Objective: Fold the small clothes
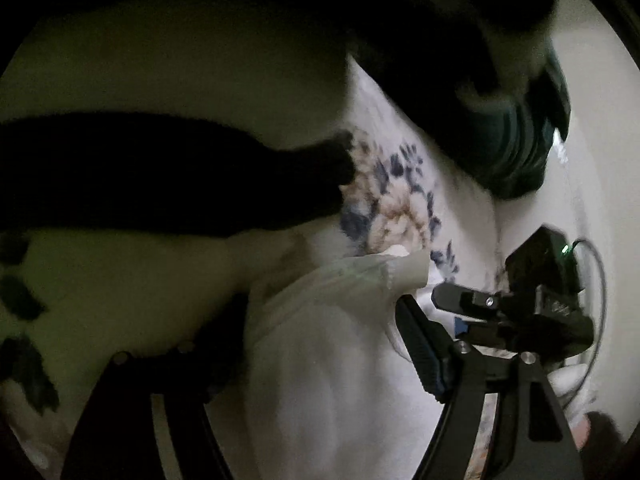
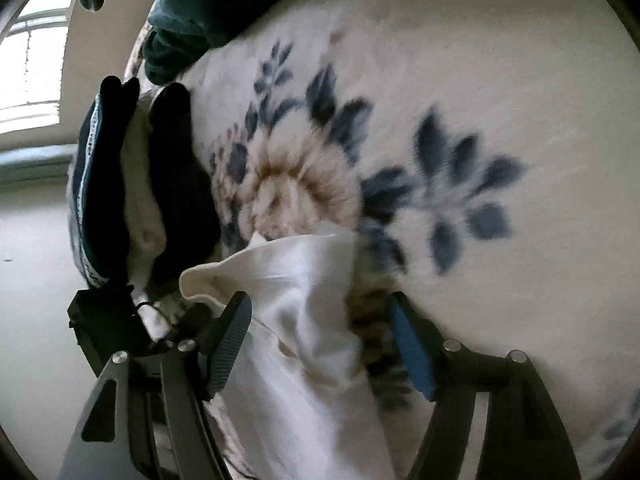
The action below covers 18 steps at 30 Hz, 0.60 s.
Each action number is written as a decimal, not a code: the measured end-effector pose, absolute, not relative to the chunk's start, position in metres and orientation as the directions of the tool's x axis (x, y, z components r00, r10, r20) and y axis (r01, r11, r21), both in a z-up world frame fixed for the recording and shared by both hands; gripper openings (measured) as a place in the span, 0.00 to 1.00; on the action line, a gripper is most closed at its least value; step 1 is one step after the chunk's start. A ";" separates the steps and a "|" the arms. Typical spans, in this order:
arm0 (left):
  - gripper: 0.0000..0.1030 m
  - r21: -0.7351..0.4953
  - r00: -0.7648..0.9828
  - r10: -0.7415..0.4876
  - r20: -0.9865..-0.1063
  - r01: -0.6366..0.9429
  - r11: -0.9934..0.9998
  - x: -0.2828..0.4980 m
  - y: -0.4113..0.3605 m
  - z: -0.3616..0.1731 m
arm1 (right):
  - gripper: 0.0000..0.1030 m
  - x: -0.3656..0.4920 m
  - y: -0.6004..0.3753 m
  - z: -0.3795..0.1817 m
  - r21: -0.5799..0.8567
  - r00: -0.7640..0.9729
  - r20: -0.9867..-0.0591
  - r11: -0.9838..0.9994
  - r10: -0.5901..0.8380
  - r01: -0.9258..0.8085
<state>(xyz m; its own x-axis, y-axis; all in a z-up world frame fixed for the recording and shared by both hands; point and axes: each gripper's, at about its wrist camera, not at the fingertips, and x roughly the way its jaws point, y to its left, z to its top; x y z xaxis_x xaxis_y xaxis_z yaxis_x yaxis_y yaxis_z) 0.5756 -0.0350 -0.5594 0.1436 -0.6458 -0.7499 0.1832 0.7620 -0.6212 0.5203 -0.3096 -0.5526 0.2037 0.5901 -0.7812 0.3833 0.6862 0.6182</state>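
A small white garment lies bunched on a cream bedspread with blue and tan flowers. My right gripper is open, one finger on each side of the garment's folded corner; its blue pads do not press the cloth. In the dim left wrist view the white garment lies between my left gripper's fingers, whose jaws stand apart; the left finger is lost in shadow. The right gripper shows there, close beside the garment's collar.
A stack of dark and white folded clothes lies left of the garment. Dark green cloth is heaped at the top. A window is far left. A dark garment crosses the left wrist view.
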 end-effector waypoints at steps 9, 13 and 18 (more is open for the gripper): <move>0.12 -0.543 0.184 -0.599 -0.779 0.278 0.792 0.569 -0.052 -0.543 | 0.09 0.528 -0.294 -0.540 0.628 0.251 -0.778 0.710 0.576 0.317; 0.11 -0.522 0.238 -0.587 -0.774 0.287 0.803 0.552 -0.040 -0.524 | 0.08 0.525 -0.288 -0.521 0.631 0.283 -0.775 0.719 0.566 0.290; 0.11 -0.486 0.324 -0.576 -0.750 0.320 0.813 0.529 -0.035 -0.485 | 0.08 0.513 -0.276 -0.483 0.628 0.314 -0.769 0.752 0.557 0.203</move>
<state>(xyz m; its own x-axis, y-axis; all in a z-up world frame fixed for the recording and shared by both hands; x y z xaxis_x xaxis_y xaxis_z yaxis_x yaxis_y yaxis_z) 0.5292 -0.0351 -0.4848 0.3242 -0.5761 -0.7504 0.3200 0.8132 -0.4861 0.5134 -0.2760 -0.4828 0.3139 0.5574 -0.7686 0.2027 0.7516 0.6278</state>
